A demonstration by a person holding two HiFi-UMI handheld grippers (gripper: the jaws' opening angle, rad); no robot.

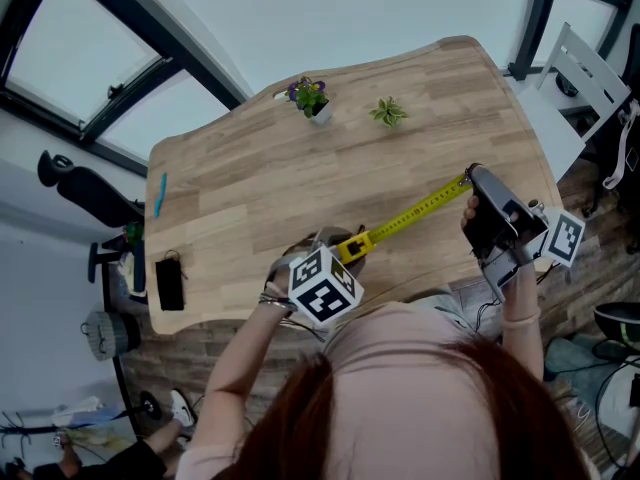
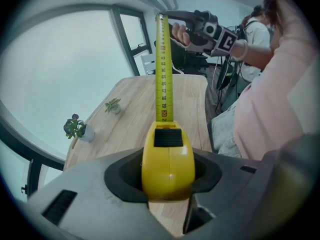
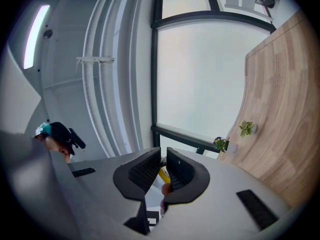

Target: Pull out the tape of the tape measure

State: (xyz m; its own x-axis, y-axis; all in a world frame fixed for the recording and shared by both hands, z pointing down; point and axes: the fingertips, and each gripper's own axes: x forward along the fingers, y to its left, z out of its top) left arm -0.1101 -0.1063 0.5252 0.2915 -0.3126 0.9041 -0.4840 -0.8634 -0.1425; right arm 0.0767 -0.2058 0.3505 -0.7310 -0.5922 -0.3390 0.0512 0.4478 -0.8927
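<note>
A yellow tape measure case (image 1: 353,247) is clamped between the jaws of my left gripper (image 1: 337,254) near the front edge of the wooden table (image 1: 250,198). In the left gripper view the case (image 2: 168,159) fills the gap between the pads. Its yellow tape (image 1: 415,211) runs out tight to the right and away, just above the table top. My right gripper (image 1: 473,180) pinches the tape's far end, and in the left gripper view the tape (image 2: 163,69) rises to that gripper (image 2: 172,17). In the right gripper view, a sliver of yellow tape (image 3: 164,174) shows between the nearly closed jaws of my right gripper (image 3: 163,165).
Two small potted plants (image 1: 310,98) (image 1: 388,113) stand at the table's far edge. A blue pen (image 1: 160,193) and a black object (image 1: 169,280) lie at the left end. A white chair (image 1: 590,68) stands beyond the right end, and windows run along the far side.
</note>
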